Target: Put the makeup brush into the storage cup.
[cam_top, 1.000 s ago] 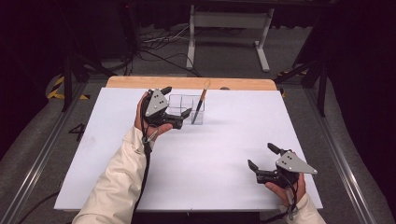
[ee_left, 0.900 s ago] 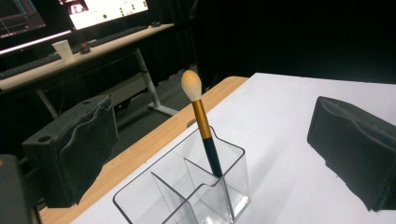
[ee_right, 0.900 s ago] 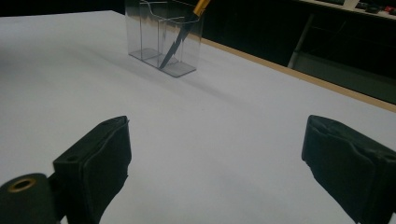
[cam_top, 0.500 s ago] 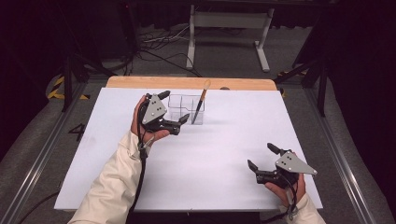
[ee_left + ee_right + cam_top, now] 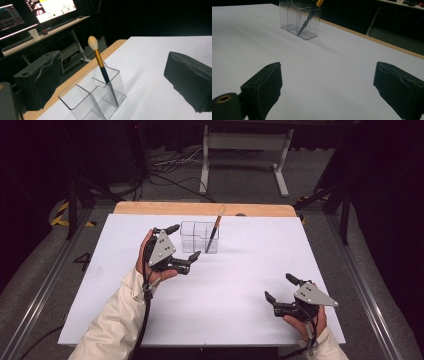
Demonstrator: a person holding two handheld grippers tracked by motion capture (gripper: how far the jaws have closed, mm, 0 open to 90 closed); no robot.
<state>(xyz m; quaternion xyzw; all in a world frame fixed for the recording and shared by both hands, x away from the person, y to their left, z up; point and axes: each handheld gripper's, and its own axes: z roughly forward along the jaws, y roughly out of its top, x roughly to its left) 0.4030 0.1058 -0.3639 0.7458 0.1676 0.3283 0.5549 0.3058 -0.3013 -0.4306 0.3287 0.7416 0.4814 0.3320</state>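
Nearest the camera, the right tool [image 5: 283,288] is held low over the white surface [image 5: 240,270], well apart from the clear organizer [image 5: 199,237], its jaws spread wide and empty. Farther on, the left tool [image 5: 183,242] is held just beside the organizer, jaws parted with nothing between them. In the organizer's right compartment a makeup brush [image 5: 100,63] is seen leaning, bristles up.
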